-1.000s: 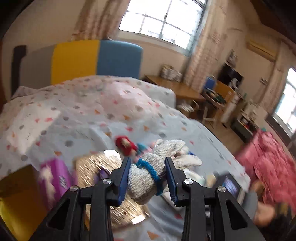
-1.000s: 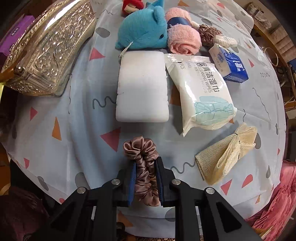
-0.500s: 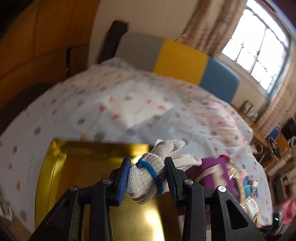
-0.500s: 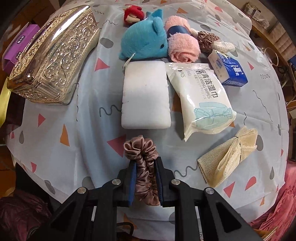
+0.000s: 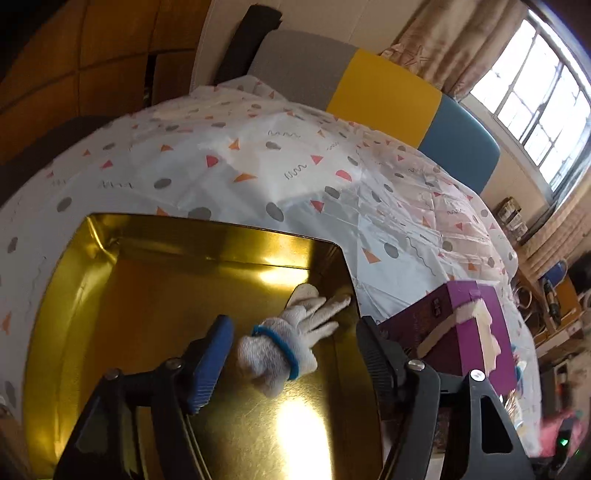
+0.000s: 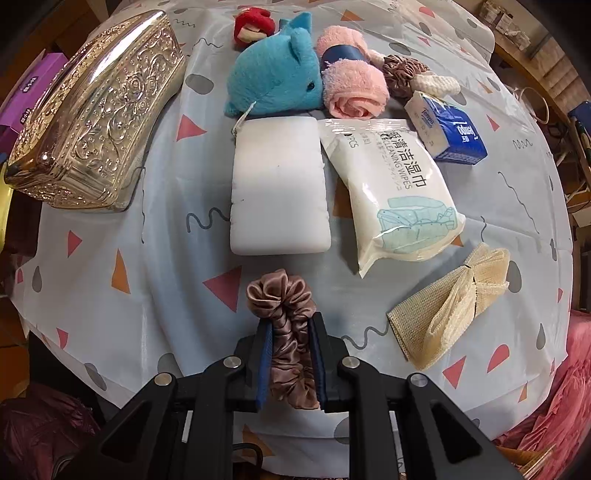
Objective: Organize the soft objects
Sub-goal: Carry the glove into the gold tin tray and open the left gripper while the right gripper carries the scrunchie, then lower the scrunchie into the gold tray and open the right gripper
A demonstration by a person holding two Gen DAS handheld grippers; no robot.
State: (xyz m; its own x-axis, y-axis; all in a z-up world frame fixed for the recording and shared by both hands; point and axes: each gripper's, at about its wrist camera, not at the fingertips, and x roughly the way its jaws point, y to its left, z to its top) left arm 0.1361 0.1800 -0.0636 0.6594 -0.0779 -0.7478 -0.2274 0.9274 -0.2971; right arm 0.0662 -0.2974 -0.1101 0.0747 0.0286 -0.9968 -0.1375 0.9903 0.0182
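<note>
In the left wrist view my left gripper is open over a gold tin tray. A grey knit glove with a blue cuff band lies loose between the fingers, inside the tray near its right wall. In the right wrist view my right gripper is shut on a brown satin scrunchie, held just above the near edge of the patterned cloth. Beyond it lie a white sponge block, a blue plush dolphin, a pink rolled towel, a wet wipes pack and a beige mesh cloth.
An ornate silver box stands at the left of the cloth, with a purple box beside it. A blue tissue pack, a brown scrubber and a red toy lie at the far side. A padded headboard is behind.
My left gripper has opened and let go of the glove, which now lies in the gold tray. My right gripper has kept its hold on the scrunchie and moved forward slightly.
</note>
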